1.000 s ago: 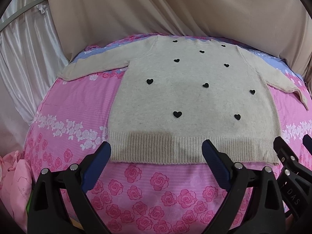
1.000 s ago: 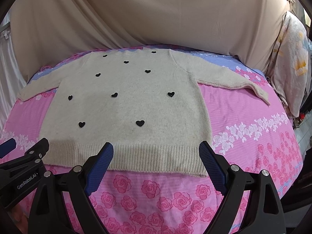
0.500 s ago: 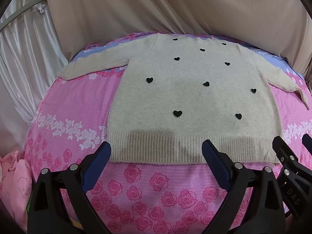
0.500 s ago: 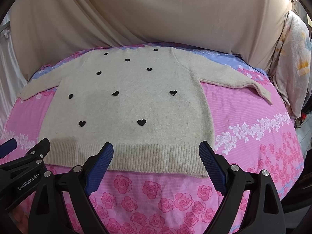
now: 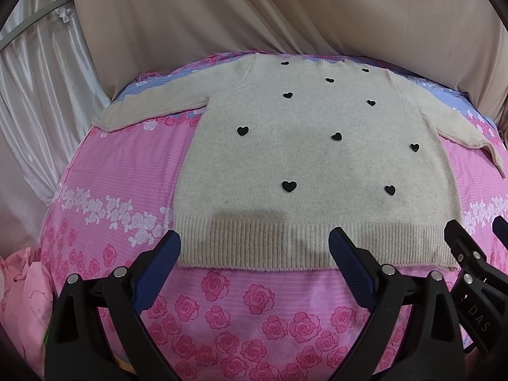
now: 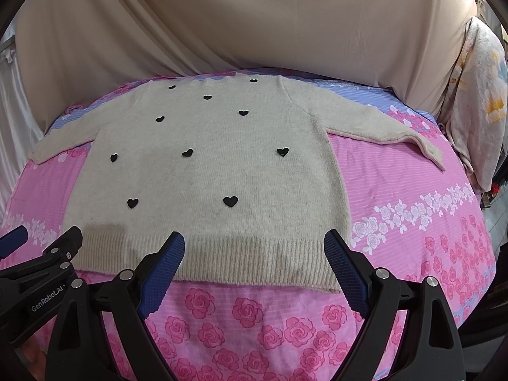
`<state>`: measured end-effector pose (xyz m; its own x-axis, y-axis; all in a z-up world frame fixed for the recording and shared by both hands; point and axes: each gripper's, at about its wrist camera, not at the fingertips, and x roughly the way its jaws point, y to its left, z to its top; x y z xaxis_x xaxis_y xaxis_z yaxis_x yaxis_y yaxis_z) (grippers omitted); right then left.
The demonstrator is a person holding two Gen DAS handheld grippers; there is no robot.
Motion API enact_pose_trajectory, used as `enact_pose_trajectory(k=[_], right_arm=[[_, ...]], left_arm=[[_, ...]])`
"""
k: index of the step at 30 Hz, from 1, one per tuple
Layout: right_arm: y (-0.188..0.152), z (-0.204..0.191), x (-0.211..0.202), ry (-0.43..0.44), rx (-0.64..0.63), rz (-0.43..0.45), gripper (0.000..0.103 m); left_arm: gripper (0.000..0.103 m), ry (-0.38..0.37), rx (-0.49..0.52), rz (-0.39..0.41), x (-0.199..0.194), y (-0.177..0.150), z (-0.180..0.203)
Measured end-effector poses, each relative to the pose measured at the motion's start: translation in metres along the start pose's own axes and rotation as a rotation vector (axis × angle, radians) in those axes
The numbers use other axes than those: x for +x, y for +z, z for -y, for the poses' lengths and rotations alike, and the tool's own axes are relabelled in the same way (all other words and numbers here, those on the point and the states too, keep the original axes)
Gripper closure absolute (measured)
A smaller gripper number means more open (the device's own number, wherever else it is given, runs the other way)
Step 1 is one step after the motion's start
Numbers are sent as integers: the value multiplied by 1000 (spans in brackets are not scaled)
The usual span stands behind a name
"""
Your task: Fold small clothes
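You are at the start: the sweater (image 5: pixel 304 165) lies flat on the bed (image 5: pixel 104 171), unfolded. Both grippers, left gripper (image 5: pixel 254 247) and right gripper (image 6: pixel 254 246), hover by its hem, jaws spread and empty. Next, pinch a sleeve.

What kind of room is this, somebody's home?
Most likely a bedroom at home. A beige sweater with black hearts lies flat on what looks like a bed covered by a pink rose-print sheet, plain curtains hang behind it, and a floral pillow stands at the right edge.
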<state>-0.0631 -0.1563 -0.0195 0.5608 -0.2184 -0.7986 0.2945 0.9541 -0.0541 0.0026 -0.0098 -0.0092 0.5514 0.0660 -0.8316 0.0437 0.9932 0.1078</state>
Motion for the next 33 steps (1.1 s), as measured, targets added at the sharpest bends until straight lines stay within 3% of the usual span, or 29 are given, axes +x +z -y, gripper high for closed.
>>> enact_pose_trajectory(k=[23, 28, 33], right_arm=[[14, 11, 22, 17, 33, -35, 16], [33, 61, 55, 52, 172, -84, 16], [62, 180, 107, 73, 443, -107, 16]], left_arm=[[9, -23, 0, -18, 13, 9, 2], [8, -75, -33, -18, 20, 27, 3], [7, -108, -49, -18, 29, 44, 4]])
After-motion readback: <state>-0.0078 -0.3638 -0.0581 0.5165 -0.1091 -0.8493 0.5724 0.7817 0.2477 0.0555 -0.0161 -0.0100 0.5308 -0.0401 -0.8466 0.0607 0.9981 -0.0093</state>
